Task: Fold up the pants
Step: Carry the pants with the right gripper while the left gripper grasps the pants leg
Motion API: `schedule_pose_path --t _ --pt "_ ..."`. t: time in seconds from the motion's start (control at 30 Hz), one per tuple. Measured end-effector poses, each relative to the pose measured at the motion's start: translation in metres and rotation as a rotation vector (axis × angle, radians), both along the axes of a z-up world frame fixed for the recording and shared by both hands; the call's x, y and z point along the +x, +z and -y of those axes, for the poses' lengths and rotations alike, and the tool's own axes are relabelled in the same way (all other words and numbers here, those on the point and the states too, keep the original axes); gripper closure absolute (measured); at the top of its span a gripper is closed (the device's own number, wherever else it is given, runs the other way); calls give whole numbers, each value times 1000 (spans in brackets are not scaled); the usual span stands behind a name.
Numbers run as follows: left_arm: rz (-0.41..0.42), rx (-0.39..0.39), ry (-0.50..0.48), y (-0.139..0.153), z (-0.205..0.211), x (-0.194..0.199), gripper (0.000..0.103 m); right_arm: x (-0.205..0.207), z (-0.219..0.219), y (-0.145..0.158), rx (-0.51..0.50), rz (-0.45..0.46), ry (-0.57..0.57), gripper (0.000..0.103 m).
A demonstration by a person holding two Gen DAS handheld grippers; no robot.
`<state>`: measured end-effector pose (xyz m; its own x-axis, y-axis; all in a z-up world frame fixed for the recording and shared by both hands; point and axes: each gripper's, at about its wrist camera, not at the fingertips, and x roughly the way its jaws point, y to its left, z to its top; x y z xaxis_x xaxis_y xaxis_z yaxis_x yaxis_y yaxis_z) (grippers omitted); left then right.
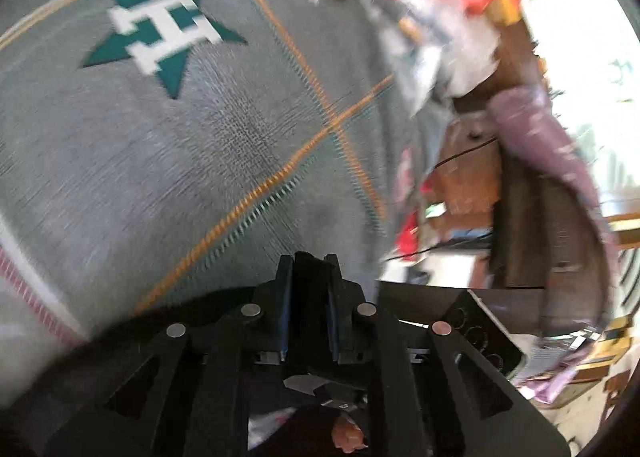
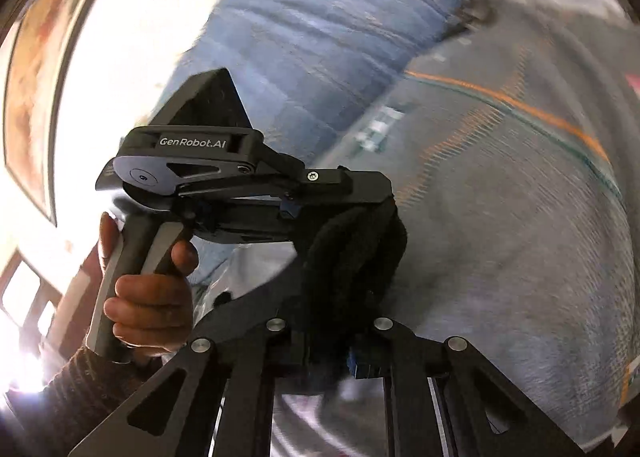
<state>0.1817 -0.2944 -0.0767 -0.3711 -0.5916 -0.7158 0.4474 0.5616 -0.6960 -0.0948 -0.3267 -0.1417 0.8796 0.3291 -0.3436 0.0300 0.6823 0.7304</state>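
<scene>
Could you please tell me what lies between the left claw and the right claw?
A bunched fold of black pants fabric bridges them; the right wrist view shows the left claw and right claw both shut on it.

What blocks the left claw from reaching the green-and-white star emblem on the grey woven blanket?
Likely nothing: bare blanket lies between left claw and star emblem, though it's shut on black fabric.
</scene>
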Motion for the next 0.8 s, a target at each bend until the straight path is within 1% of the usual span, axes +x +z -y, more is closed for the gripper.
schedule_pose_path --t 0.1,0.17,0.23,0.27,0.33,0.4,0.43,0.47,0.5,0.53,0.57,0.6,0.63,0.67,0.73,0.77,0.8 --pt "23 -41 60 24 -38 -1 91 3 -25 25 -61 35 56 92" --pt "47 -67 111 42 -71 -1 91 8 -49 44 -114 70 114 90" --pt "67 -85 169 54 -98 -3 91 13 -74 57 -165 94 171 89" --pt "77 -90 217 57 -121 -3 90 18 -90 63 -192 106 211 88" --pt "99 -83 294 54 -157 -4 90 29 -119 65 -225 103 282 87" --pt "100 -48 379 38 -194 -2 86 46 -153 55 -243 67 358 84" --pt "97 -23 428 26 -210 -2 85 58 -174 44 -258 37 403 78" --pt "88 17 498 9 -233 1 83 69 -190 33 -276 2 438 71" --pt "73 47 556 -5 -251 3 82 77 -203 24 -295 -31 467 67" --pt "54 54 589 -11 -266 3 82 85 -217 15 -326 -62 490 66" --pt "19 40 631 -19 -281 3 82 87 -229 14 -380 -74 485 66" --pt "-28 -12 676 -22 -298 1 82 89 -232 18 -401 -72 481 64" --pt "-48 -50 710 -21 -311 0 82 87 -233 24 -408 -63 482 57" --pt "-33 -65 733 -16 -321 -1 82 82 -230 31 -397 -49 491 47" --pt "47 -61 753 -1 -336 -8 80 69 -220 45 -393 -40 496 36" --pt "77 -62 757 6 -342 -14 76 57 -212 54 -394 -31 489 34" --pt "86 -71 759 8 -346 -18 67 42 -201 61 -383 -12 482 33"
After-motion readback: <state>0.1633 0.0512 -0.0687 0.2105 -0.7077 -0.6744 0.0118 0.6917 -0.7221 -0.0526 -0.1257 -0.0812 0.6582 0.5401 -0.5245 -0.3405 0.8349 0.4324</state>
